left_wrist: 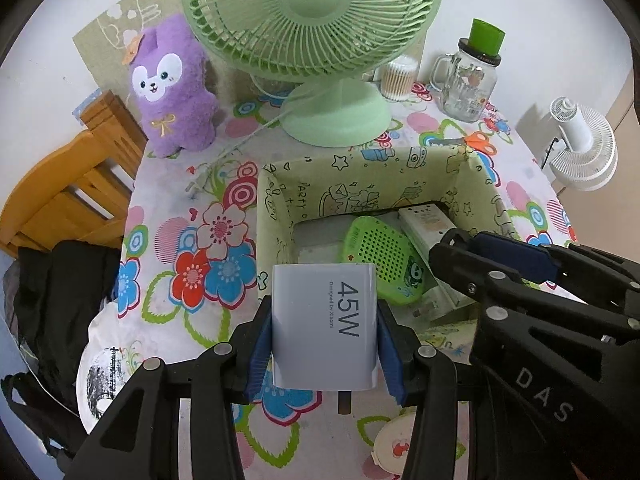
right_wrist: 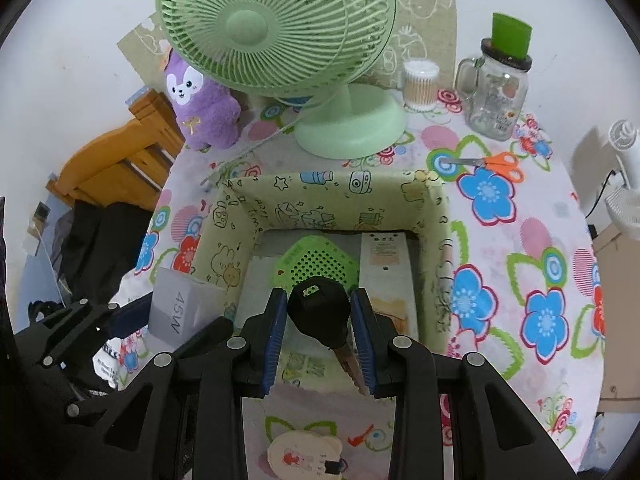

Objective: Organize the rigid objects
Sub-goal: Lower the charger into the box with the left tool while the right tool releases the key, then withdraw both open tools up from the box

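My left gripper [left_wrist: 323, 320] is shut on a white 45W charger [left_wrist: 324, 324], held over the near left rim of a pale green patterned box [left_wrist: 276, 196]. My right gripper [right_wrist: 320, 320] is shut on a black car key [right_wrist: 320, 314] whose metal blade points back toward me; it hangs above the box's [right_wrist: 432, 208] inside. In the box lie a green perforated device [left_wrist: 380, 256] and a white flat pack [right_wrist: 386, 264]. From the right wrist view the charger [right_wrist: 180, 308] and left gripper [right_wrist: 120, 316] show at the box's left side.
A green desk fan [left_wrist: 312, 20], a purple plush toy [left_wrist: 172, 84], a cotton swab tub [left_wrist: 396, 78], a glass jar mug with green cap [left_wrist: 468, 80] and orange scissors [left_wrist: 476, 142] stand behind the box. A small round cream case [right_wrist: 304, 454] lies near me. A wooden chair [left_wrist: 72, 184] is left of the table.
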Available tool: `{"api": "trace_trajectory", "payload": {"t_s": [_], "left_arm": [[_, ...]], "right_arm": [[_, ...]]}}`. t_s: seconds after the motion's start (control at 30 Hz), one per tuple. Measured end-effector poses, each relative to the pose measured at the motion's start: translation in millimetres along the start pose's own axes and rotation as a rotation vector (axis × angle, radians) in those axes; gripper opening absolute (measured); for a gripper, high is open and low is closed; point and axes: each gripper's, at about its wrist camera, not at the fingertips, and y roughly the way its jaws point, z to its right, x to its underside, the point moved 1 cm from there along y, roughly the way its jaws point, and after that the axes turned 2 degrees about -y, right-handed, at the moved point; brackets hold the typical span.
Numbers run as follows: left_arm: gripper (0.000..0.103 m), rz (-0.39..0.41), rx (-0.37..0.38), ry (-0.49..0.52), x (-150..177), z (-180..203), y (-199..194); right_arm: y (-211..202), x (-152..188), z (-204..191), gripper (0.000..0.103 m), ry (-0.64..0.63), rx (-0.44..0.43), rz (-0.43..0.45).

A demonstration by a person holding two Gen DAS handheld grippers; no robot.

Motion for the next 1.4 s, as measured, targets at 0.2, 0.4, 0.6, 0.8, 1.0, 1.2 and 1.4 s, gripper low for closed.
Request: {"api": "trace_trajectory", "payload": {"t_s": [0.2, 0.4, 0.6, 0.8, 1.0, 1.2, 1.4], "left_arm": [[0.049, -0.017, 0.006, 0.001, -2, -1, 10], [0.049, -0.029, -0.005, 0.009, -2, -2, 16], [0.049, -0.016, -0.025, 0.031, 1, 0, 16], [0.049, -0.014, -0.021, 0.033, 2, -1, 15], [0.051, -0.016, -0.014, 0.027, 2, -3, 15], [0.050, -0.001, 0.012, 0.025, -1, -1, 12], [0.050, -0.013, 0.015, 0.044, -2, 4, 17]], "right_arm": [[15, -4, 0, 0.036, 0.006, -0.017, -0.025], [29, -2, -7, 0.036, -0.005, -0.051, -0.068], [36, 2, -3, 0.036, 0.029, -0.081, -0.105], [36, 4, -1, 0.037, 0.062, -0.085, -0.119], [32, 8, 6, 0.055, 0.102, -0.066, -0.132], [19, 9, 14, 0.060, 0.112, -0.018, -0.094], [7, 10, 26, 0.062, 0.122, 0.022, -0.060]]}}
